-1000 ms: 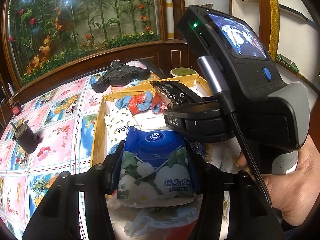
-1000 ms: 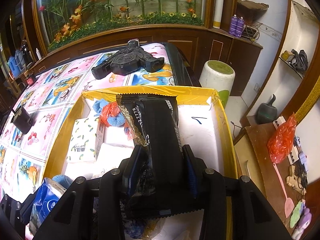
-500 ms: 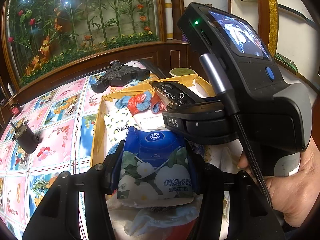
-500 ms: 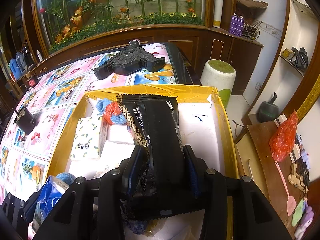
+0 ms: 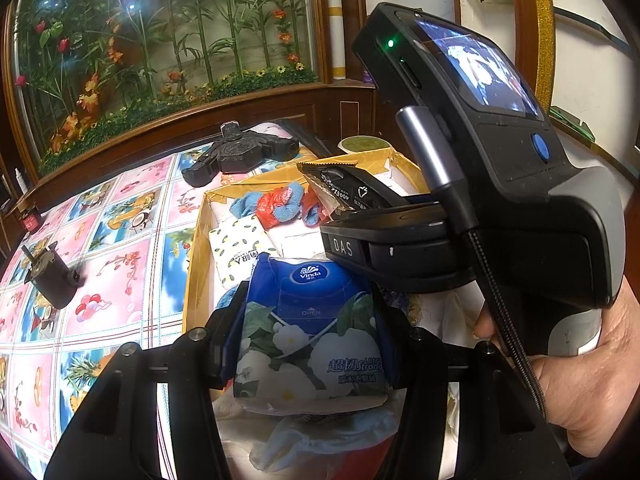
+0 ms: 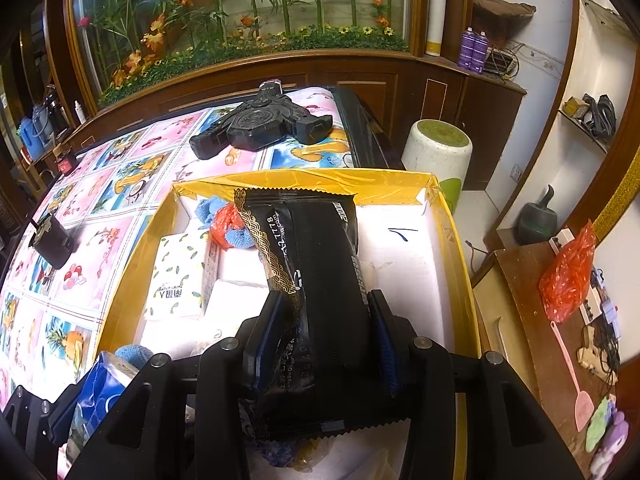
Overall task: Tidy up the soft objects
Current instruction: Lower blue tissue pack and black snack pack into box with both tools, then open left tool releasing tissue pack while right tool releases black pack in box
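A desk (image 6: 120, 216) under a bright picture-tile cloth carried a yellow-walled box (image 6: 456, 240) that lay ahead of and below both hand-held grippers. By the look of it the sorting was about half done: a leaf-patterned white tissue pack (image 6: 176, 280), plain white packs and a blue-and-red knitted bundle (image 6: 224, 220) already sat in the box's far left part, ahead-left of the right hand-held gripper (image 6: 326, 344), while the floor ahead-right of it was bare white, and two packs were not yet put down. The left hand-held gripper (image 5: 308, 336) was clamped on a blue tissue pack (image 5: 312, 328) printed with white flowers, held above the box's near edge; it read "Vinda", "OPEN" and "strong" beside Chinese characters too small to read. The right hand-held gripper, gripped by a person's hand (image 5: 576, 376), pinched a black wrapped pack (image 6: 316, 280) with a gold wave border over the middle of the box; the digits "7778" showed on it. Its side carried the letters "DAS". A black device (image 6: 260, 124) lay on the desk beyond the box.
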### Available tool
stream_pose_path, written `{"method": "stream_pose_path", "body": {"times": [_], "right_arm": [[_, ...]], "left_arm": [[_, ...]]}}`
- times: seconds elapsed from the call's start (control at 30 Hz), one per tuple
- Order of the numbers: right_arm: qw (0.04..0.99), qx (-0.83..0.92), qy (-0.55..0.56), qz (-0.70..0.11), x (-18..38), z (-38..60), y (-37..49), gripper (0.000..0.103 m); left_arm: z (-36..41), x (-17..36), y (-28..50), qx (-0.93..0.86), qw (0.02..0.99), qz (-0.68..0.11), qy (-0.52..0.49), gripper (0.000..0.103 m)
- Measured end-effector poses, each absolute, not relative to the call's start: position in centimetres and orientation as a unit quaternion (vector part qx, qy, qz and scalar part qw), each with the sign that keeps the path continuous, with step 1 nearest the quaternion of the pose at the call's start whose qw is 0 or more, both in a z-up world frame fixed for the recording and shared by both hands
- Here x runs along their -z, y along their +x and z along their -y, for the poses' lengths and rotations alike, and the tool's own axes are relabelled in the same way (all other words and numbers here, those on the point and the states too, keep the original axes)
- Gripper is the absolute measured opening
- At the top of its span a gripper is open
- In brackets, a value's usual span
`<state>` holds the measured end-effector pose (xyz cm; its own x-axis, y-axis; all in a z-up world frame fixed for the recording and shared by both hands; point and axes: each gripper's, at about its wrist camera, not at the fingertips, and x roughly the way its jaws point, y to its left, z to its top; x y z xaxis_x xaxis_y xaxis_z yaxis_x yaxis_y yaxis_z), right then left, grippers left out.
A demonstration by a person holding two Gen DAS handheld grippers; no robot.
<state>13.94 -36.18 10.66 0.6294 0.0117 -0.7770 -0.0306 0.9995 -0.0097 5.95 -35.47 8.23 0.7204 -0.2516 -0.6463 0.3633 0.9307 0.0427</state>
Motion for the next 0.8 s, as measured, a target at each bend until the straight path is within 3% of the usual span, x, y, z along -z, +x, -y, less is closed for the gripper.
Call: {"method": "stream_pose_path", "body": {"times": [0.3,0.5,0.67,0.8], "right_arm": [[0.902,-0.011,-0.011,-0.431,-10.7,35.8,13.8,0.047],[0.903,-0.013,-0.010,-0.430,-10.8,35.8,13.6,0.058],[0.907,-0.017,-0.007,-0.421,-11.5,35.4,12.7,0.073],[0.912,-0.018,-0.009,-0.409,-12.4,34.8,11.5,0.076]], "left_arm": [[35.5,-8.2,6.1,0.166,0.923,-0.335,0.085,0.053],[35.1,-8.4,5.8,0.167,0.924,-0.333,0.082,0.057],[34.6,-8.6,5.2,0.175,0.924,-0.330,0.078,0.057],[34.2,-8.9,4.5,0.179,0.925,-0.327,0.079,0.057]]}}
